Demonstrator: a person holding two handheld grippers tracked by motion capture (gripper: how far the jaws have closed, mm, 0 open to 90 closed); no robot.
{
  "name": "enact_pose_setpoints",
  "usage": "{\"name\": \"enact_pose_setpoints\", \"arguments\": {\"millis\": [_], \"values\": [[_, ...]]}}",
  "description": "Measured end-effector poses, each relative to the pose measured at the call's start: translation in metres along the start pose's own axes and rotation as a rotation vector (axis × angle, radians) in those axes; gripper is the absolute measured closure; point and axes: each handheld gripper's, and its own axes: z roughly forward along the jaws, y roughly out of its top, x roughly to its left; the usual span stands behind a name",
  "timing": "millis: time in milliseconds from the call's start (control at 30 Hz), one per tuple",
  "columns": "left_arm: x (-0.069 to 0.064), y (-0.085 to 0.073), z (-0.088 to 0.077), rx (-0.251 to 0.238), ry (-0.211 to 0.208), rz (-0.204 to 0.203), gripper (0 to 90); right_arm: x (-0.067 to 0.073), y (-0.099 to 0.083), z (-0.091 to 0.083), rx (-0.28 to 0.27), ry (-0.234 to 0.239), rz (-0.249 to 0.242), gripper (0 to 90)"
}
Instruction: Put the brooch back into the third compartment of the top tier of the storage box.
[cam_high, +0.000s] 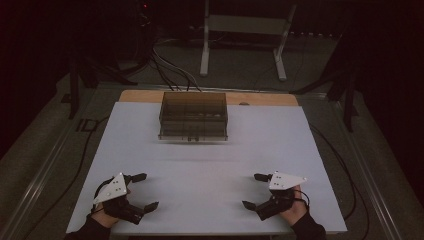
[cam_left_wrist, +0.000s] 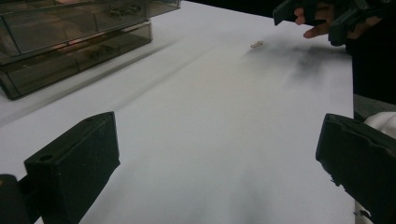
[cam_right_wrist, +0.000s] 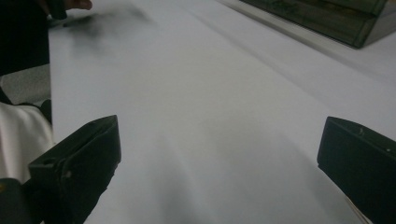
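At the far middle of the white tabletop (cam_high: 210, 165) stands a smoke-tinted clear drawer cabinet (cam_high: 193, 116), and its contents are hard to make out: through the tinted walls only dim, small shapes show in the compartments, seen a little closer in the left gripper view (cam_left_wrist: 70, 32), where the cabinet is cut off by the top and left edges. In the right gripper view only a lower corner of it (cam_right_wrist: 327, 16) shows at the top edge.

The left gripper (cam_high: 142, 191) rests at the near left of the tabletop, its jaws spread wide with nothing between them. The right gripper (cam_high: 254, 190) rests at the near right, jaws likewise wide and empty, and both are well apart from the cabinet.

In the left gripper view a tiny pale piece (cam_left_wrist: 256, 44) lies on the bare tabletop near the right gripper (cam_left_wrist: 308, 16); it is too small to identify. The room beyond the tabletop is dark; a white metal stand (cam_high: 245, 30) and cables (cam_high: 170, 67) on the floor can be picked out behind the cabinet. Nothing lies between the grippers and the cabinet.
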Motion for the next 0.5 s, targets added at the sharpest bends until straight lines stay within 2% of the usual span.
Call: {"name": "enact_pose_setpoints", "arguments": {"millis": [233, 400, 500], "values": [[0.000, 0.000, 0.000, -0.001, -0.009, -0.009, 0.5, 0.008, 0.013, -0.002, -0.052, 0.028, -0.016, 0.0], [0.000, 0.000, 0.000, 0.002, -0.005, -0.009, 0.5, 0.008, 0.017, -0.004, -0.066, 0.024, -0.022, 0.0], [0.000, 0.000, 0.000, 0.001, -0.005, -0.012, 0.5, 0.006, 0.025, -0.008, -0.093, -0.003, -0.026, 0.0]]}}
